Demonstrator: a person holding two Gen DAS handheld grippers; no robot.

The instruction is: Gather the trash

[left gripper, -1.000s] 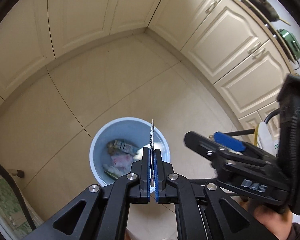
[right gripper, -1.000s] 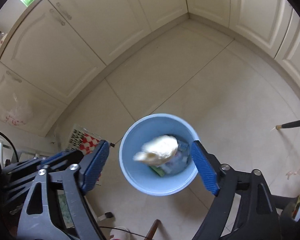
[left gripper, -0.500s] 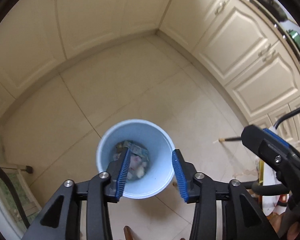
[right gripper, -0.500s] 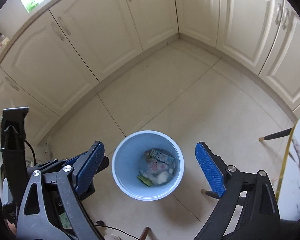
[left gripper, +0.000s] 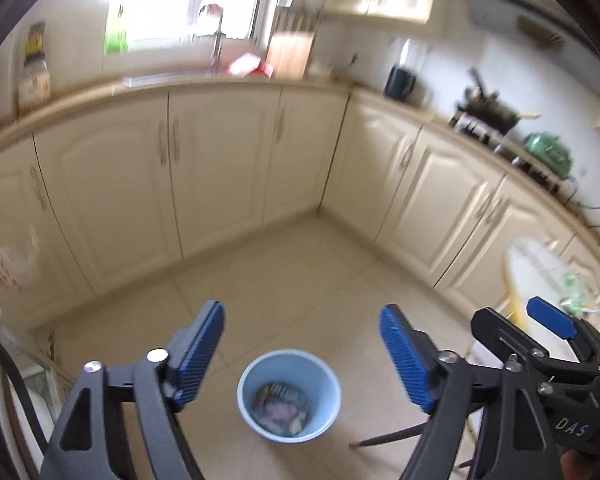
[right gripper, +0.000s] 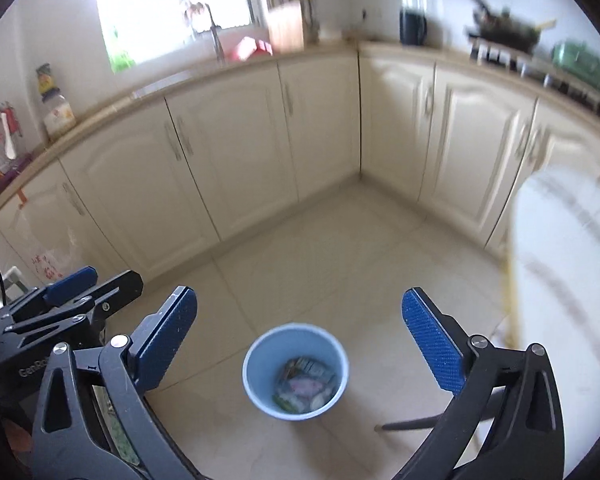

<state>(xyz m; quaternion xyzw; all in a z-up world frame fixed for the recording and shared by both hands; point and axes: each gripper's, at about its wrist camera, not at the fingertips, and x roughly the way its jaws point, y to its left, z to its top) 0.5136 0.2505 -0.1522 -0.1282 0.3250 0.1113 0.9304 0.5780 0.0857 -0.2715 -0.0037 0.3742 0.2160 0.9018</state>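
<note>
Trash [left gripper: 281, 403] lies at the bottom of one pale blue bin [left gripper: 245, 385], which stands upright on the tiled floor [left gripper: 300, 264] of a kitchen corner. The pieces inside are blurred; a printed carton-like item, a pinkish wrapper and some greenish scraps can be made out, but an exact count cannot be given. In the right wrist view the same bin [right gripper: 252, 364] holds the same trash [right gripper: 304, 388].

Two hand-held grippers are in view. The left hand-held gripper [left gripper: 302, 354] has its two blue pads [left gripper: 202, 350] well apart; its jaws are opening and nothing is between them, with the bin seen on the floor through the gap. The right hand-held gripper [right gripper: 300, 344] also has its two blue pads [right gripper: 432, 344] spread wide; its jaws are opening and they grasp nothing. Each unit appears at the edge of the other's view: the right hand-held gripper [left gripper: 540, 344] at the right side of the left wrist view, the left hand-held gripper [right gripper: 72, 292] at the left side of the right wrist view.

One dark chair leg [right gripper: 412, 424] touches the floor just right of the bin. One white round table [right gripper: 560, 280] fills the right edge. Cream cabinet doors [left gripper: 220, 168] run along two walls beneath a worktop [left gripper: 204, 86]. On the worktop stand one dark kettle [left gripper: 398, 80], one wooden knife block [left gripper: 290, 54] and one green pot [left gripper: 548, 152].
</note>
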